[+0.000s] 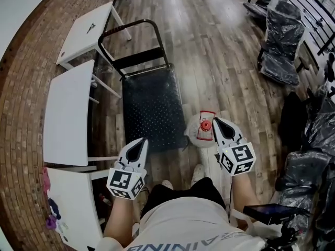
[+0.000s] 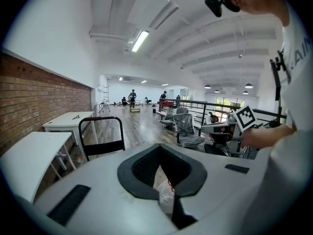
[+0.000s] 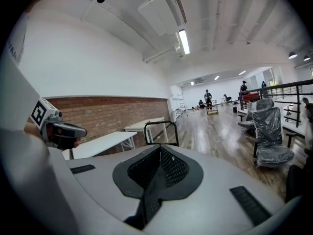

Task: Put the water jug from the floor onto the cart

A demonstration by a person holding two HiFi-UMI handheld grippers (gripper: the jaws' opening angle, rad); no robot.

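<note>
Standing upright on the floor (image 1: 209,51), the jug (image 1: 198,132) is seen from above, just beside the near right corner of the cart (image 1: 152,109) and just ahead of the person's shoes (image 1: 198,171). Its red cap (image 1: 205,124) is in place, so the task has not yet been begun.

A full jug of this kind is judged heavy, stiff-walled and smooth, with water that would slosh if it were tipped. The rounded body is likely too broad for either claw, so hold is best taken at the neck under the cap. The weight could be shared by pressing the second claw against the opposite side or the base. It should be kept upright during the lift.

The right gripper (image 1: 215,120) is held at the jug's right edge; contact cannot be told from above. Its jaws are seen fully together in the right gripper view (image 3: 159,153), with nothing between them, so they must be opened before any grasp.

The left gripper (image 1: 142,140) is held over the cart's near edge, apart from the jug. In the left gripper view (image 2: 164,180) its jaws stand only narrowly apart and nothing is gripped.

The cart's dark deck is bare, with its handle (image 1: 128,24) at the far end.
</note>
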